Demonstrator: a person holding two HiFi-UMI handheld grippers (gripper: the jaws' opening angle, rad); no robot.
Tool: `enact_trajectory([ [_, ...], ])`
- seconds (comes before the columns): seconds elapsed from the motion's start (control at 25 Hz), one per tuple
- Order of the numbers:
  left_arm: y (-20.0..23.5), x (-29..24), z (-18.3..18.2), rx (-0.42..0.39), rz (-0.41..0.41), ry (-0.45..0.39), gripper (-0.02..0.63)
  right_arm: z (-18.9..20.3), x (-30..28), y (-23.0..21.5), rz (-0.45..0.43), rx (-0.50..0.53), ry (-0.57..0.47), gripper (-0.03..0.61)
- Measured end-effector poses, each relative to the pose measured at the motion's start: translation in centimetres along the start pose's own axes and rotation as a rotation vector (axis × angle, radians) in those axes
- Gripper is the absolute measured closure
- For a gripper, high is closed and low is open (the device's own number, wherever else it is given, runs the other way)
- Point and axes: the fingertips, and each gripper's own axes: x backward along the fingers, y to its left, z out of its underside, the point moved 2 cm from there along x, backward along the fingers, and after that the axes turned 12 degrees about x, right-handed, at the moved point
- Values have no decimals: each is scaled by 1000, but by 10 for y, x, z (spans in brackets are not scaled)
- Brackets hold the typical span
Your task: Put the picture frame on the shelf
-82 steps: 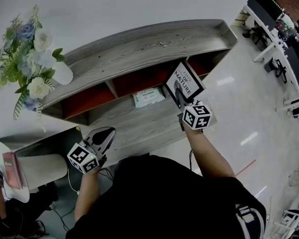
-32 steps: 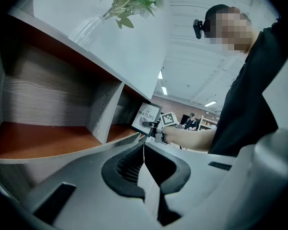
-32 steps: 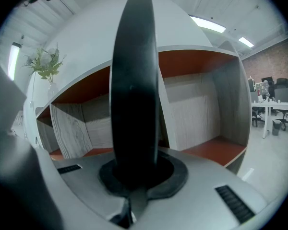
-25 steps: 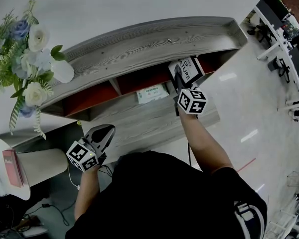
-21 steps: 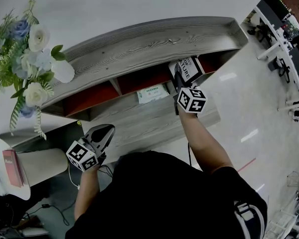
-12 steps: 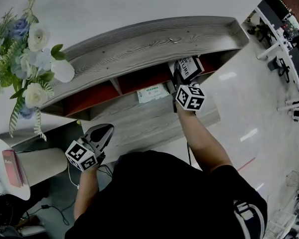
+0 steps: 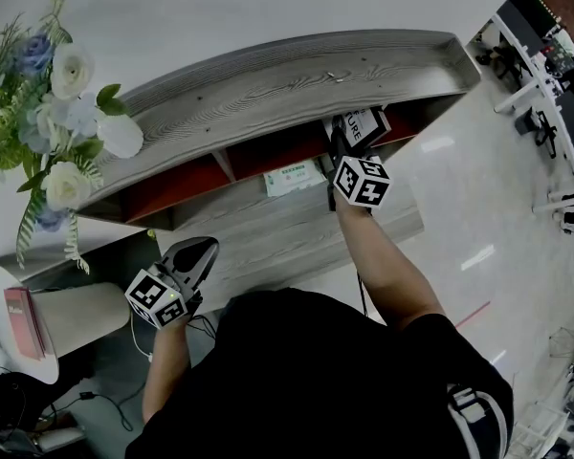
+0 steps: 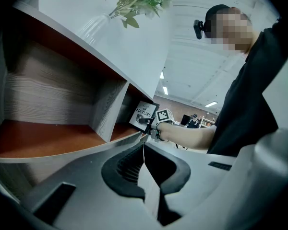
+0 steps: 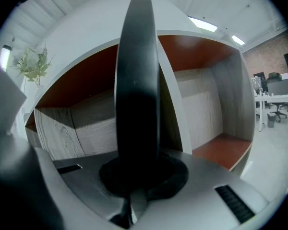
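Clamping the picture frame [image 7: 364, 124] — lettered "of NATURE" — right tool [image 7: 338, 149] at shelf [image 7: 268, 89]

Shelf [image 7: 297, 84], right of frame: the right bay [image 9: 221, 109] stands open and wide. The divider [image 9: 175, 104] is dead ahead of the right claw [image 7: 339, 149] and its picture frame [image 7: 362, 125]. The middle bay [image 7: 263, 153] is part-blocked by a white packet [image 7: 294, 177].

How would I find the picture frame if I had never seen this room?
Look for the long grey wooden shelf with red insides. By its right-hand compartment, the right tongs grip the picture frame. Unlike the white pack next door, it has a black border and the word NATURE.
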Motion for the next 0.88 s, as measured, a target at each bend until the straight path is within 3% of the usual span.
enact_trajectory([
  [0.88,4,4,2,8,-8,-1,594,-5,-17,3,26,-23,-8,555],
])
